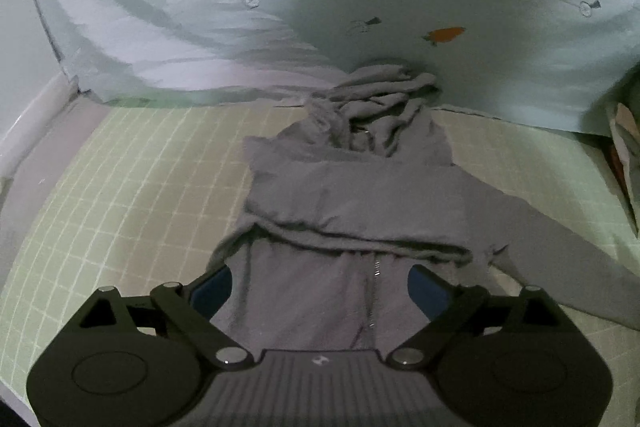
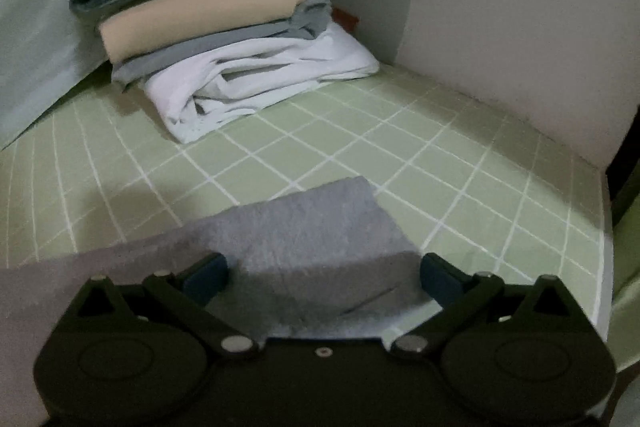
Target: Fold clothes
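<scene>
A grey zip hoodie (image 1: 344, 195) lies flat on the green checked sheet (image 1: 132, 187), hood bunched at the far end. One sleeve is folded across its chest; the other sleeve (image 1: 576, 251) stretches out to the right. My left gripper (image 1: 320, 287) is open above the hoodie's lower front, jaws either side of the zip. In the right wrist view my right gripper (image 2: 324, 275) is open just above the cuff end of that grey sleeve (image 2: 312, 227), which lies flat on the sheet (image 2: 440, 163).
A stack of folded clothes (image 2: 224, 39) stands at the far left of the right wrist view, white at the bottom, checked on top. A pale quilt with carrot prints (image 1: 280, 7) lies behind the hoodie. A wall (image 2: 520, 27) borders the bed's right side.
</scene>
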`<control>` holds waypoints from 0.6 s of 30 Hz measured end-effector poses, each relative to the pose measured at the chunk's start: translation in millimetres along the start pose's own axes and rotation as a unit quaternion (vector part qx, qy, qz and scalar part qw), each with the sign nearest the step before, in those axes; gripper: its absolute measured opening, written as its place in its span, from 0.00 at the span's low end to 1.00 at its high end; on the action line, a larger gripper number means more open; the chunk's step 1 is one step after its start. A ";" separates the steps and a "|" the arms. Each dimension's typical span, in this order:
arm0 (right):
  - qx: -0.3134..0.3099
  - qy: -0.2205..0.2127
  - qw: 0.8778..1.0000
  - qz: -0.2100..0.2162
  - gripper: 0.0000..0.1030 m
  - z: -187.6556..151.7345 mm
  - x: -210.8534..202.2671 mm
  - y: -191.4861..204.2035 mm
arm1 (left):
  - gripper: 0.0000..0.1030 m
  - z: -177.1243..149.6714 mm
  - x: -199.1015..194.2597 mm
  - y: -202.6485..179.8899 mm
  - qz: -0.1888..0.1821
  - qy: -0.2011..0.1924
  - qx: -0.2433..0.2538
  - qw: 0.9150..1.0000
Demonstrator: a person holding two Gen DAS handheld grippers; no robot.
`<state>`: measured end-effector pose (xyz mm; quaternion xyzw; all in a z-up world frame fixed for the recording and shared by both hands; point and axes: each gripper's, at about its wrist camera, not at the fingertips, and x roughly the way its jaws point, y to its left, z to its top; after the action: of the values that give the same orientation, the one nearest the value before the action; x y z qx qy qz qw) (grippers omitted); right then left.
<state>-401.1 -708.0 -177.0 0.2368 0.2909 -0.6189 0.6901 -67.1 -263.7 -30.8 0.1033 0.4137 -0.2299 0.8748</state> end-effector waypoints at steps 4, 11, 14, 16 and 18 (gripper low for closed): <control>-0.027 0.021 0.999 0.026 0.47 7.6 -9.9 15.6 | 0.92 -2.6 1.2 25.0 0.003 -0.001 -0.019 1.000; -0.084 0.022 0.995 0.057 0.07 4.1 -55.6 77.7 | 0.92 6.2 21.5 72.2 0.000 -0.004 -0.060 0.998; -0.078 0.009 0.993 0.084 0.04 -2.2 -83.0 107.2 | 0.92 11.1 32.2 93.2 -0.003 -0.004 -0.076 0.997; -0.079 0.003 0.991 0.109 0.04 -7.2 -103.2 132.1 | 0.92 14.5 39.3 107.2 -0.005 -0.004 -0.086 0.996; -0.090 -0.001 0.987 0.135 0.04 -12.8 -119.8 159.7 | 0.92 17.9 46.6 121.2 -0.008 -0.004 -0.096 0.995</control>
<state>-251.8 -593.9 -108.3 0.2104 0.3101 -0.4915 0.7861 29.9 -179.3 -56.6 0.0150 0.4311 -0.1962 0.8806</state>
